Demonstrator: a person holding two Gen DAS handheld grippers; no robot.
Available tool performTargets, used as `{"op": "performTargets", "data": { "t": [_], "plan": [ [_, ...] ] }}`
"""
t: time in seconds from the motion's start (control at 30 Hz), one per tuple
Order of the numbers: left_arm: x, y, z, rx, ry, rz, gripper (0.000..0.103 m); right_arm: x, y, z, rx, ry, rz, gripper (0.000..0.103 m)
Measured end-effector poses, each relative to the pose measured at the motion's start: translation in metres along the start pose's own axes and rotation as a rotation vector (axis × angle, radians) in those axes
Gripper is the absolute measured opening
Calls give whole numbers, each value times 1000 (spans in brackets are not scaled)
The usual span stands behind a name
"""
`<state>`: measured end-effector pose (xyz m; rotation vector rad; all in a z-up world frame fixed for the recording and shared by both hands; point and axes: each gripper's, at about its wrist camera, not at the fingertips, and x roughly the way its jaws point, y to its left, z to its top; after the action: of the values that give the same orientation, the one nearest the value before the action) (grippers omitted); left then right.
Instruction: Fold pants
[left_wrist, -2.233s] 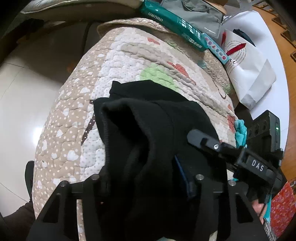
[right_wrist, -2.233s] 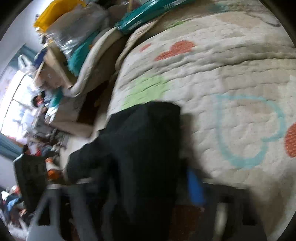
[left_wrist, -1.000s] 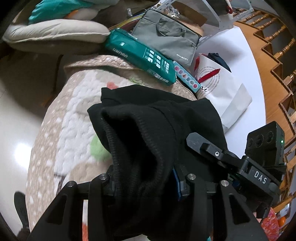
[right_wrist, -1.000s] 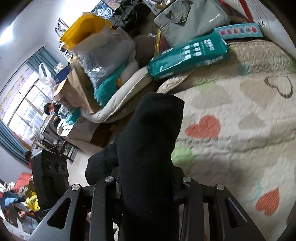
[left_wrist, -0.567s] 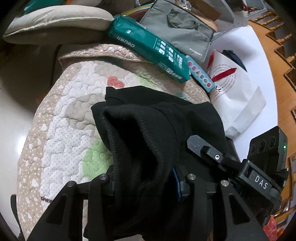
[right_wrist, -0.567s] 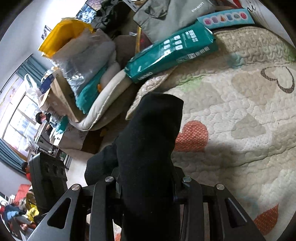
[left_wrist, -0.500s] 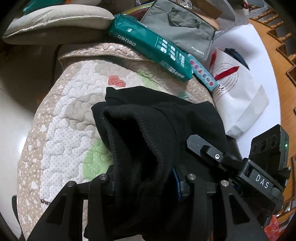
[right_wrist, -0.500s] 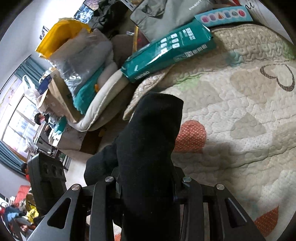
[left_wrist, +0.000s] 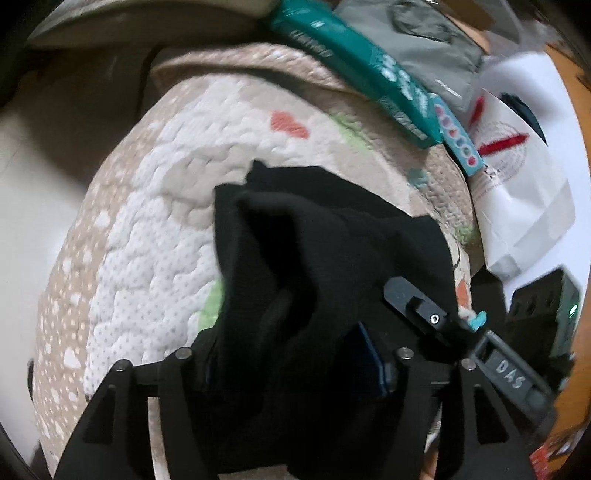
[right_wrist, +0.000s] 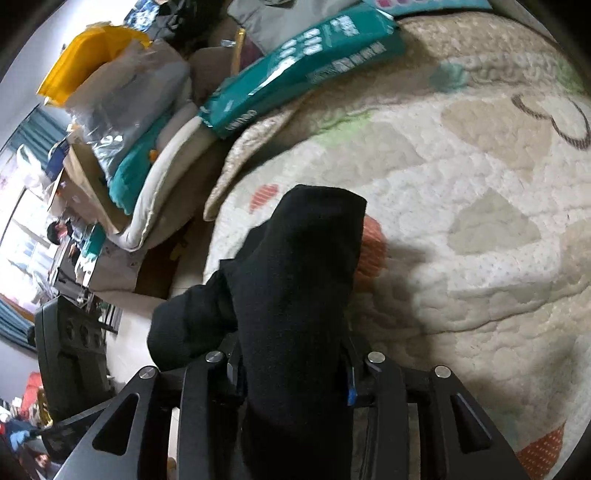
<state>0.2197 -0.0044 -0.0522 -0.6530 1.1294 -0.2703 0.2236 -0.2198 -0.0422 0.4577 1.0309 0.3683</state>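
The black pants (left_wrist: 317, 258) hang bunched from both grippers above a quilted heart-pattern mat (left_wrist: 155, 236). My left gripper (left_wrist: 291, 365) is shut on a thick fold of the pants, which drapes over its jaws. My right gripper (right_wrist: 291, 373) is shut on another fold of the pants (right_wrist: 299, 280), which stands up between its fingers over the mat (right_wrist: 461, 229). The right gripper's body (left_wrist: 513, 369) shows at the right of the left wrist view. The fingertips are hidden by cloth.
A teal pack (left_wrist: 354, 74), a grey bag (left_wrist: 436, 48) and a white paper bag (left_wrist: 517, 177) lie past the mat's far edge. Cushions, boxes and a yellow bag (right_wrist: 88, 55) crowd the left in the right wrist view. Bare floor (left_wrist: 22, 206) lies left of the mat.
Both grippers have come down and toward the mat with the pants still held. The clutter at the far edge has moved up in both views. The grips are unchanged.
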Motion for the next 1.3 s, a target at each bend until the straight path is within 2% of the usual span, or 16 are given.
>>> {"op": "performTargets", "data": {
  "t": [0.13, 0.2, 0.27, 0.37, 0.47, 0.6, 0.7, 0.8, 0.87, 0.93, 1.03, 1.13, 1.3],
  "plan": [
    [0, 25, 3, -146, 49, -73, 62, 1, -9, -5, 12, 2, -44, 55],
    [2, 35, 4, -200, 64, -114, 62, 2, -14, -9, 20, -3, -69, 71],
    [3, 41, 5, -245, 78, -146, 62, 1, -18, -11, 36, -10, -82, 79],
    [4, 49, 6, -312, 102, -191, 62, -6, -18, -12, 54, -22, -78, 80],
    [4, 55, 8, -360, 121, -229, 63, -24, -8, -12, 13, -54, -112, 80],
    [-2, 55, 9, -357, 122, -215, 65, -56, 3, -19, -54, -86, -157, 80],
    [-10, 59, 11, -356, 112, -204, 67, -81, 5, -33, -81, -97, -177, 80],
    [-15, 72, 12, -407, 95, -216, 71, -101, 3, -55, -90, -88, -190, 81],
    [-19, 87, 13, -462, 85, -253, 72, -110, 1, -75, -88, -75, -187, 81],
    [-25, 98, 13, -494, 64, -249, 71, -117, -1, -96, -79, -60, -187, 81],
    [-43, 108, 14, -483, 0, -194, 71, -122, -2, -129, -54, -42, -178, 81],
    [-62, 108, 7, -439, -53, -172, 72, -125, 0, -159, -29, -41, -162, 81],
    [-100, 88, -29, -252, -136, -76, 72, -130, 10, -193, -45, -65, -173, 82]
  ]
}}
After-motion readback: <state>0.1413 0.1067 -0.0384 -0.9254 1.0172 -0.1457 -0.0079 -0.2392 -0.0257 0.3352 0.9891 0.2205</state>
